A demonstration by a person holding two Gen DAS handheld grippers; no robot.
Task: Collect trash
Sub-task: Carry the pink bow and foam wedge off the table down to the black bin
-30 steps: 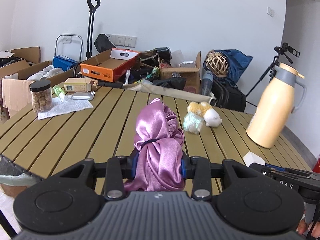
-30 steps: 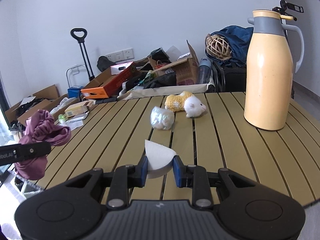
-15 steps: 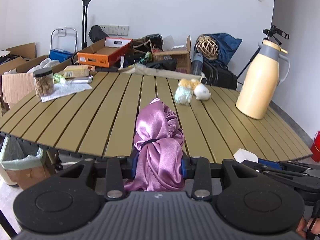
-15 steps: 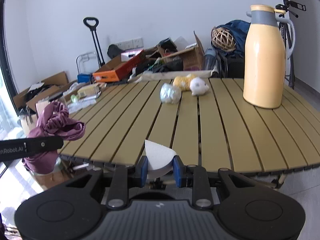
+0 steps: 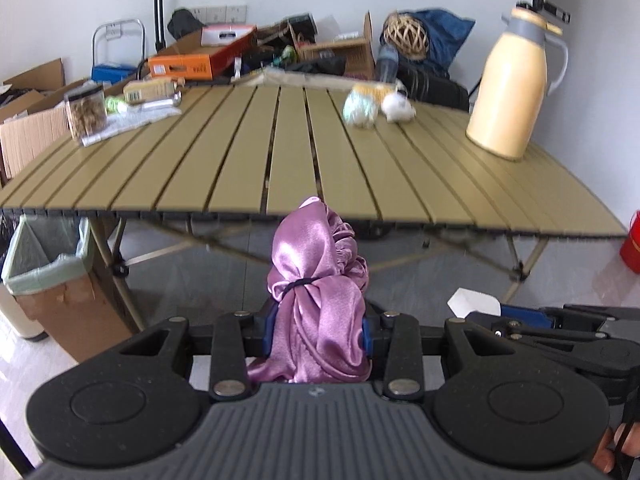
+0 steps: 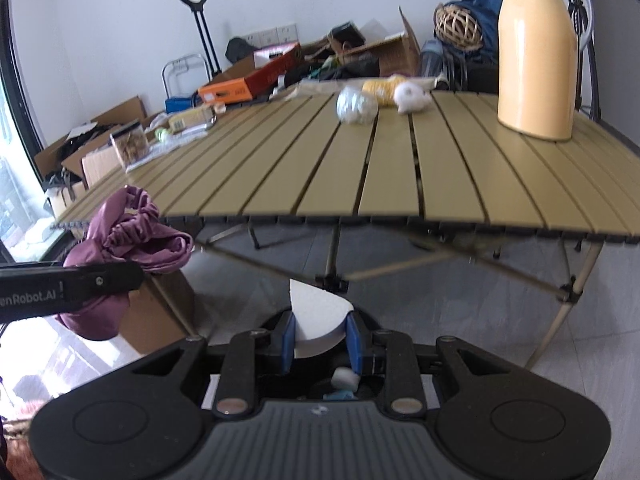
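My left gripper [image 5: 318,330] is shut on a purple satin cloth bundle [image 5: 316,304] tied with a dark band, held in front of the table's near edge. The bundle also shows in the right wrist view [image 6: 128,240]. My right gripper [image 6: 320,338] is shut on a white paper piece [image 6: 318,314], also off the table; it shows in the left wrist view [image 5: 474,302]. A bin lined with a pale green bag [image 5: 44,258] stands on the floor at lower left under the table's corner. A crumpled clear wrapper [image 5: 360,108] lies on the slatted table [image 5: 320,168].
On the table are a yellow thermos jug [image 5: 516,92] at right, a plush toy [image 5: 394,98], a jar of snacks [image 5: 86,114], and papers and a box at far left. Cardboard boxes and clutter line the back wall. A red object [image 5: 632,242] stands at the right.
Both grippers have pulled back and down from over the table to in front of and below its near edge, still holding the purple bundle and the white paper. The bin has come into view.
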